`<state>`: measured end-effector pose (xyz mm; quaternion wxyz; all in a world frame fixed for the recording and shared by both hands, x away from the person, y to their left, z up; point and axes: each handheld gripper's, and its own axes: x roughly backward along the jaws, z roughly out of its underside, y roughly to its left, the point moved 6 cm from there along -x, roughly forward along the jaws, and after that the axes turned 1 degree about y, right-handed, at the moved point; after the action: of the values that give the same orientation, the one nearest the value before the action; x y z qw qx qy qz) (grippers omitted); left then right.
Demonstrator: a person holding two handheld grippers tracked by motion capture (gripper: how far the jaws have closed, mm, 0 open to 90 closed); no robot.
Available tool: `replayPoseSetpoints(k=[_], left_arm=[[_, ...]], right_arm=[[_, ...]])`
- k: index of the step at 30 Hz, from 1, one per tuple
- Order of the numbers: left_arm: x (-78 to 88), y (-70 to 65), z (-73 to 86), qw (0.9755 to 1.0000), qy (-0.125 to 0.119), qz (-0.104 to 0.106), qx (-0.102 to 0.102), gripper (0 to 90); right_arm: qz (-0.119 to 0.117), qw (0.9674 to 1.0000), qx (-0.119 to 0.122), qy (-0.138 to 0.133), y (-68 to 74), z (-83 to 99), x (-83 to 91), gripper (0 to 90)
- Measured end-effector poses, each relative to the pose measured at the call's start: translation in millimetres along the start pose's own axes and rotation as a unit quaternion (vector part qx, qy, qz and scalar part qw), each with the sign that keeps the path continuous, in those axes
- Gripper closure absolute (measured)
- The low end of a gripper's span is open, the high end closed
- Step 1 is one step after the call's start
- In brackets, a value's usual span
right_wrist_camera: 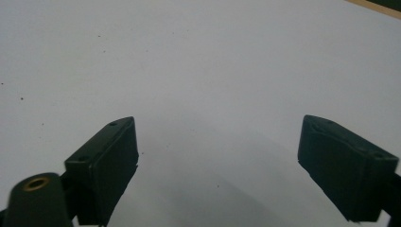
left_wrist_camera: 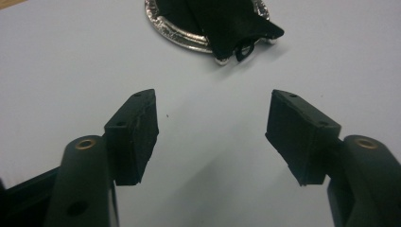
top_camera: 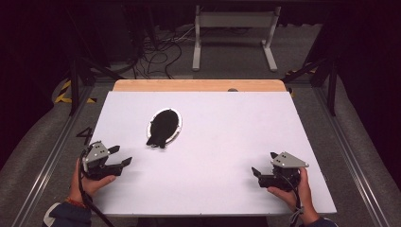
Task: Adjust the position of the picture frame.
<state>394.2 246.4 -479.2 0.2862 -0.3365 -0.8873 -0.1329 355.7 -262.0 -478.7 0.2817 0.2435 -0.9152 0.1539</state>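
I find the left tongs [top_camera: 119, 156] low over the near left part of the white worktop [top_camera: 222, 142], held in the person's left hand [top_camera: 92, 182]. In the left gripper view its two black pads [left_wrist_camera: 135, 135] stand well apart with bare worktop between them; they grip nothing. They point toward the oval silver-rimmed foil dish [top_camera: 164, 125], which lies left of centre on the worktop, farther from the person than the left tongs and apart from them. A black cloth [left_wrist_camera: 227, 23] fills the dish, and one corner of it hangs over the near rim onto the white surface.

The right tongs [top_camera: 265, 165] sit low over the near right part of the worktop in the person's right hand [top_camera: 293, 189], well apart from the dish. In the right gripper view its pads [right_wrist_camera: 106, 165] are spread wide with nothing but white surface between them; they hold nothing.

A strip of bare light wood [top_camera: 198, 85] shows along the far edge of the worktop. Beyond it, on the grey floor, stand a white metal frame [top_camera: 234, 28] and a tangle of black cables [top_camera: 158, 52].
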Motion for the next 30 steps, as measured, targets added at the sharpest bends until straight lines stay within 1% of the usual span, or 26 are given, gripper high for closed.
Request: replayPoseSetpoints(k=[1,2,4,6,8,10,11,13,14,15,16,17,18,19,20,21,22,23,25,26,27,28,29,30], left_arm=[[-0.9,1.8,-3.5,1.0000,-0.002,-0.001,-0.001,38.9],[-1.8,3.0,-6.7,1.0000,-0.006,0.003,0.001,44.9],[-4.3,6.1,-13.2,0.9999,-0.010,0.007,-0.002,51.0],[-6.5,8.9,-18.3,1.0000,-0.008,0.000,0.000,57.5],[-9.2,13.4,-24.9,0.9997,-0.019,-0.002,0.013,62.4],[-11.5,18.5,-29.1,0.9995,-0.025,-0.016,0.012,68.3],[-13.8,20.6,-30.8,0.9995,-0.025,-0.018,0.010,70.5],[-20.2,24.0,-33.7,0.9993,-0.023,-0.023,0.018,71.8],[-20.2,24.0,-33.7,0.9993,-0.023,-0.023,0.018,73.2],[-24.8,26.5,-36.3,0.9991,-0.022,-0.024,0.028,73.9],[-27.3,27.5,-37.6,0.9991,-0.018,-0.025,0.030,75.3],[-27.3,27.5,-37.6,0.9991,-0.018,-0.025,0.030,78.7],[-31.4,28.7,-40.8,0.9990,-0.018,-0.026,0.031,81.7],[-33.4,29.3,-42.1,0.9991,-0.012,-0.029,0.027,83.6],[-36.1,29.4,-43.5,0.9992,-0.009,-0.026,0.030,85.6],[-39.7,29.2,-45.5,0.9990,-0.010,-0.024,0.037,87.1],[-42.3,29.2,-47.1,0.9990,-0.007,-0.022,0.039,88.0],[-42.3,29.2,-47.1,0.9990,-0.007,-0.022,0.039,88.0],[-49.2,29.4,-51.3,0.9990,-0.005,-0.019,0.040,87.7],[-56.2,29.5,-53.7,0.9989,-0.003,-0.021,0.042,87.4],[-61.0,28.6,-54.3,0.9989,0.002,-0.022,0.042,87.4],[-65.5,28.1,-54.3,0.9991,0.011,-0.022,0.036,87.3],[-70.1,27.4,-54.1,0.9989,0.018,-0.020,0.038,87.3],[-73.4,28.1,-54.5,0.9988,0.019,-0.019,0.040,87.1]], right_arm=[[-0.003,1.0000,0.002,0.001,0.4,0.6,0.7,23.1],[-0.010,0.9999,0.001,-0.003,0.9,0.5,2.0,25.2],[-0.019,0.9998,-0.001,-0.010,1.6,-0.6,4.1,30.2],[-0.020,0.9997,-0.004,-0.016,1.2,-1.8,4.8,34.0],[-0.022,0.9996,-0.006,-0.014,1.2,-1.2,4.1,38.4],[-0.023,0.9996,-0.005,-0.013,1.8,-0.3,3.5,42.8],[-0.023,0.9997,-0.004,-0.012,2.0,0.0,3.4,44.0],[-0.026,0.9996,-0.003,-0.013,2.6,0.1,3.8,48.3],[-0.028,0.9995,-0.002,-0.015,3.2,0.0,4.5,51.1],[-0.030,0.9994,-0.002,-0.017,3.6,-0.3,4.8,53.2],[-0.032,0.9993,-0.001,-0.018,3.8,-0.4,5.1,55.0],[-0.034,0.9993,0.000,-0.018,4.2,-0.4,5.1,57.5],[-0.034,0.9993,0.002,-0.018,4.4,-0.4,5.1,60.0],[-0.035,0.9992,0.002,-0.018,4.7,-0.4,5.3,62.3],[-0.037,0.9991,0.003,-0.019,5.3,-0.5,5.5,64.6],[-0.038,0.9991,0.005,-0.019,5.9,-0.6,5.8,66.3],[-0.040,0.9990,0.007,-0.018,6.6,-0.4,6.1,68.3],[-0.040,0.9990,0.007,-0.018,6.6,-0.4,6.1,68.3],[-0.042,0.9989,0.011,-0.016,7.9,0.2,6.1,72.9],[-0.042,0.9989,0.012,-0.015,8.5,0.5,5.8,75.8],[-0.042,0.9989,0.012,-0.015,8.5,0.6,5.7,76.6],[-0.041,0.9990,0.012,-0.014,8.2,0.6,5.7,77.7],[-0.039,0.9991,0.012,-0.013,7.8,0.7,5.9,78.5],[-0.039,0.9991,0.011,-0.014,7.3,0.7,6.2,79.0]])
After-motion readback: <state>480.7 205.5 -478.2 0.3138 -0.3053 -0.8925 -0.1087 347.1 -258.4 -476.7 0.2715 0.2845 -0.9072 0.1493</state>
